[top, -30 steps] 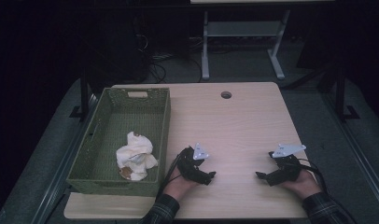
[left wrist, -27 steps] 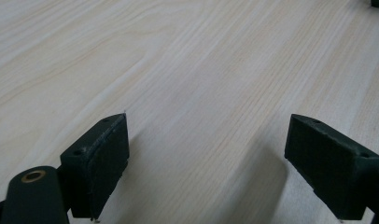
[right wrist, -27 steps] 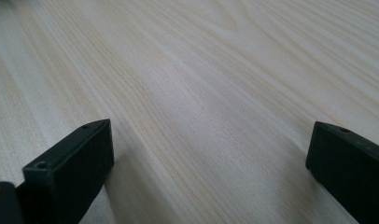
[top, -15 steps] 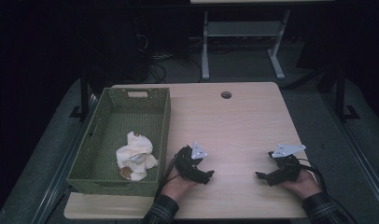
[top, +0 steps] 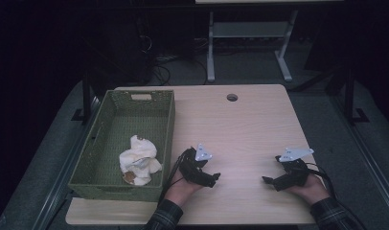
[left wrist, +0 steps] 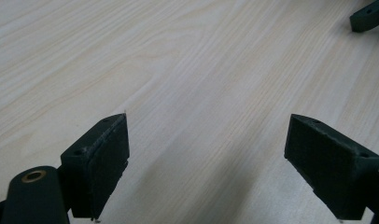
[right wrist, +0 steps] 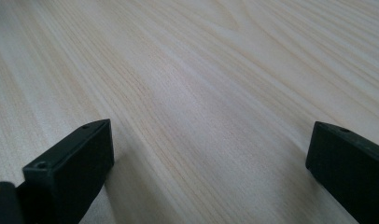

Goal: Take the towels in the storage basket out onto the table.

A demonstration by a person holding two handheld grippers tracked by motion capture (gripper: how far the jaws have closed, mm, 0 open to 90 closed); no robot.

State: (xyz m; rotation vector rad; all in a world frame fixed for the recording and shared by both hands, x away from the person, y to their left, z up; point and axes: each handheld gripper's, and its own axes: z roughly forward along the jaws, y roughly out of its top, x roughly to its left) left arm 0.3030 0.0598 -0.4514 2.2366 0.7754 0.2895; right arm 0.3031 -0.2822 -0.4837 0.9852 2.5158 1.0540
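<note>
Little has shifted over the past second: both grippers rest where they were on the near part of the pale wooden table, and the cloth bundle lies unmoved in the basket.

At far left in the high view, a green woven basket sits on the table's left side, its long wall running along the table edge. A crumpled white cloth lies in the basket's near end, against its right wall, with a small brown patch showing at its lower edge.

Just right of the basket, the left gripper lies low on the tabletop in the person's hand, its jaws pointing toward the table's middle. The left gripper view shows its two black jaws spread wide over bare wood grain, holding nothing; a dark tip of the other tool shows at the top right corner.

Well apart to the right, the right gripper rests near the table's right edge, jaws aimed back toward the left one. Its own view shows the jaws wide apart, with only wood between them. Plaid sleeves enter from the bottom edge.
</note>
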